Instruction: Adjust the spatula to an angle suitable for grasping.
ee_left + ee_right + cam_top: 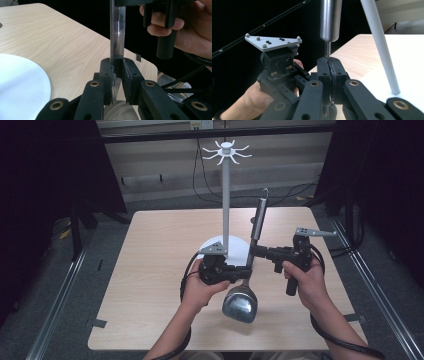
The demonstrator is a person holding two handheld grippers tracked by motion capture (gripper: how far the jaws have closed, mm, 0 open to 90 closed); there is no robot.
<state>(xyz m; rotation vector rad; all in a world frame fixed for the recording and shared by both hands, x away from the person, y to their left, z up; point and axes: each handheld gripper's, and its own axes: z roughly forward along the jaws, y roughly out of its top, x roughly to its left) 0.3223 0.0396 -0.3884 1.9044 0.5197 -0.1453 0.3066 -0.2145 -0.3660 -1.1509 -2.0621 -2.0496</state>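
A metal ladle (pixel 240 304) stands nearly upright above the table, bowl down and hook loop up. My left gripper (pixel 248 270) is shut on its thin stem just above the bowl; in the left gripper view the pads (pixel 107 72) press the stem (pixel 117 37) from both sides. Higher up, my right gripper (pixel 253 251) is shut on the same stem, just under the thick round handle (pixel 330 20). In the right gripper view the jaws (pixel 329 67) pinch the narrow stem. A white hook stand (pixel 226 200) rises right behind the ladle.
The stand's round white base (pixel 240 251) lies on the wooden table (pixel 160 260) under the grippers, and its hook crown (pixel 226 150) is high above. The pole (pixel 379 42) passes close to the right of my right jaws. Dark curtains flank the table.
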